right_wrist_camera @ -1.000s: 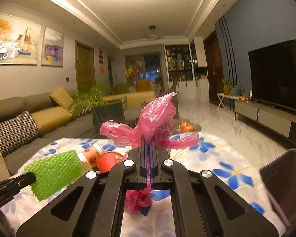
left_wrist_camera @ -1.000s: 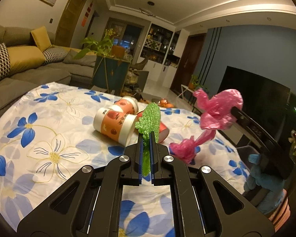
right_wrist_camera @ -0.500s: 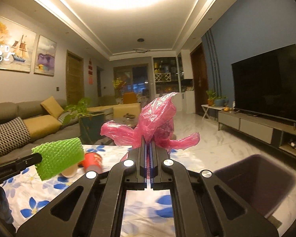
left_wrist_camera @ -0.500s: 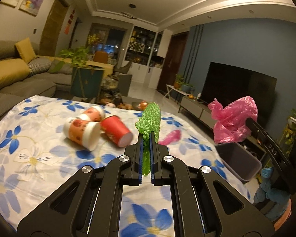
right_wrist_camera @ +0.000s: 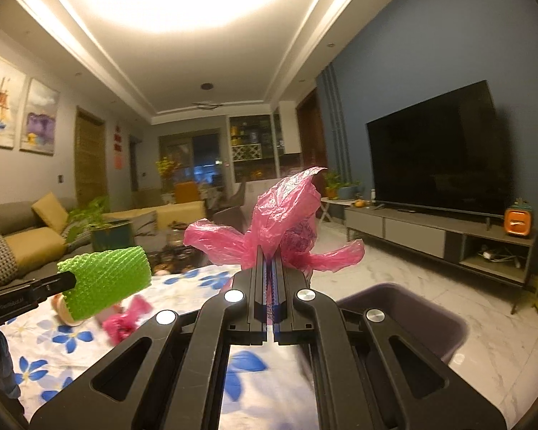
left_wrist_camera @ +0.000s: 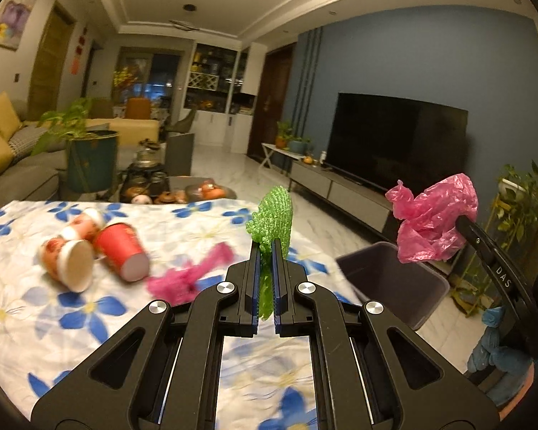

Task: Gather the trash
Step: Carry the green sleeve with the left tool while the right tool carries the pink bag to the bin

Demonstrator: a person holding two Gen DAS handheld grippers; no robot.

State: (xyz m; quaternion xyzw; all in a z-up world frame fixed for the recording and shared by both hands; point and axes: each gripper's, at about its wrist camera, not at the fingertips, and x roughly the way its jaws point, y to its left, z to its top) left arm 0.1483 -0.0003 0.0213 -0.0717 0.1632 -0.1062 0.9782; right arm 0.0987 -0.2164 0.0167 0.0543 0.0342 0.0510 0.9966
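- My left gripper [left_wrist_camera: 265, 247] is clamped on a green foam net [left_wrist_camera: 272, 215], which stands up above the fingertips with a strip of it hanging down between the jaws.
- My right gripper [right_wrist_camera: 270, 254] is clamped on a crumpled pink plastic bag [right_wrist_camera: 287, 215]; its loose ends flare out to both sides above the fingertips.
- Both pieces of trash are held up in the air, off the flowered tablecloth [left_wrist_camera: 53, 308].
- The purple bin [left_wrist_camera: 391, 279] stands just past the table's right edge. In the left wrist view the pink bag hangs above its far side; in the right wrist view the bin [right_wrist_camera: 412, 308] lies below and to the right of my right jaws.
- Only the left wrist view shows the paper cups [left_wrist_camera: 89, 247] clearly: a red one and two patterned ones, lying on their sides together on the cloth. A second scrap of pink plastic [left_wrist_camera: 190, 276] lies on the cloth near them, blurred.
- The right wrist view shows that scrap [right_wrist_camera: 123, 320] too, with a cup mostly hidden behind the net.
- Only the right wrist view shows the two paintings [right_wrist_camera: 18, 114] on the left wall and an orange box [right_wrist_camera: 519, 220] on the TV cabinet.
- The side of my right gripper reads "DAS" in the left wrist view; lettering on my left gripper's side in the right wrist view is too blurred to read.
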